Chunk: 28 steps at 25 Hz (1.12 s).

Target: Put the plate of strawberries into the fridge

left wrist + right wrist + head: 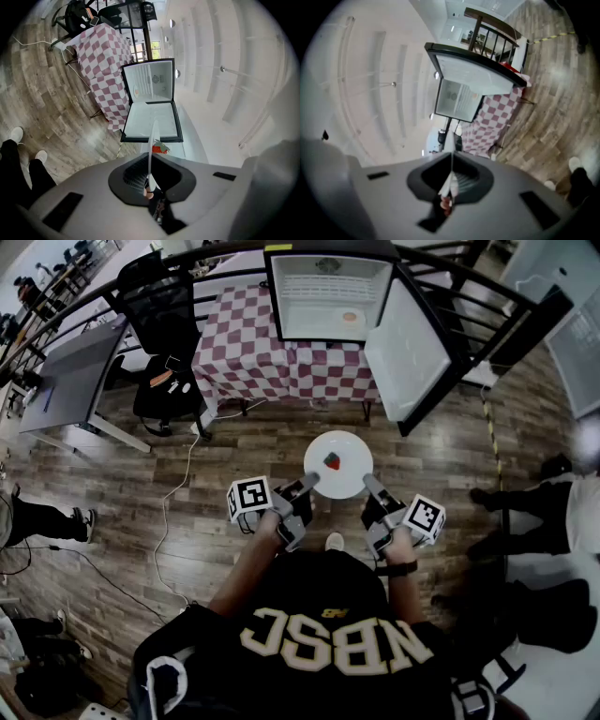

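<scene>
Wood-plank floor (234,456) filled the head view. Table (253,352) w/ red-and-white check cloth stood at 12 o'clock, carrying a small fridge (323,296). Fridge door (408,348) was swung fully open toward 1–2 o'clock, white interior exposed. One small round pinkish item (350,318) sat on the shelf inside; couldn't tell what it was.

White plate (347,448) was held in the air in front of the person, between them and the fridge, well short of it. Single strawberry (333,462) lay on the plate, approx. centre, slightly toward 7 o'clock.

Left gripper (307,483): jaws clamped on the plate rim at approx. 8 o'clock. Its own view showed the plate edge-on between the pads, strawberry just beyond.

Right gripper (368,483): jaws clamped on the rim at approx. 4 o'clock. Its own view showed the thin white edge pinched between the pads.

Black office chair (164,324) stood at 10–11 o'clock beside the table, w/ a grey desk (70,376) further out at 10 o'clock. Another person's legs (525,512) were at 3 o'clock.
</scene>
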Motion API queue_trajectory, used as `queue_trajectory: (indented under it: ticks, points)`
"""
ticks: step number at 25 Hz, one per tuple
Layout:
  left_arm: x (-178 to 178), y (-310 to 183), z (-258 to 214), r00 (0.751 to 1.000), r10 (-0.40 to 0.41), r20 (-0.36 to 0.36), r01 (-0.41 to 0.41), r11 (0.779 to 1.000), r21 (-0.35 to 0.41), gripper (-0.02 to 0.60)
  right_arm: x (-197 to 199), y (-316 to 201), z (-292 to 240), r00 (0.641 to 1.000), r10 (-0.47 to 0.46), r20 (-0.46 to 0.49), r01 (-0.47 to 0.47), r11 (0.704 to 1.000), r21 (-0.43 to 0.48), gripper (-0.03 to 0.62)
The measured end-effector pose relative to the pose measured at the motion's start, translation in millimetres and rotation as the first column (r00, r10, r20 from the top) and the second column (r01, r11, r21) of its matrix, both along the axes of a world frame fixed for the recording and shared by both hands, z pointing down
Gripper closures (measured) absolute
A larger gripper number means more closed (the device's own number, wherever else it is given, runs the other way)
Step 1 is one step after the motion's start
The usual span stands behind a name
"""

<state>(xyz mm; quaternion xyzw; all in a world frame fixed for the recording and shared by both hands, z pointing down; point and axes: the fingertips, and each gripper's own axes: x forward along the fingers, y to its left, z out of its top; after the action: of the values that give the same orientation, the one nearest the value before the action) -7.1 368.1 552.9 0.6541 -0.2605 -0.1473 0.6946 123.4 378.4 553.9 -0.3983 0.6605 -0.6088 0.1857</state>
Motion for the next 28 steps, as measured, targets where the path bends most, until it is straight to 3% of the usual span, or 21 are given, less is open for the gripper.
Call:
queue_trajectory:
  ticks: [16, 21, 28]
  points:
    - [70, 14, 9, 1.000, -0.013, 0.006, 0.013, 0.999, -0.034, 0.555, 63, 12, 10, 0.995, -0.038, 0.092, 0.037, 0.999, 0.004, 0.565]
    - [69, 18, 15, 0.998, -0.067, -0.006, 0.067, 0.996, -0.064, 0.555, 62, 6, 15, 0.994, -0.092, 0.055, 0.092, 0.996, 0.014, 0.565]
    - [45, -9, 27, 0.992, -0.126, -0.008, 0.125, 0.989, -0.073, 0.555, 37, -26, 25, 0.977, -0.192, 0.093, 0.192, 0.981, 0.015, 0.565]
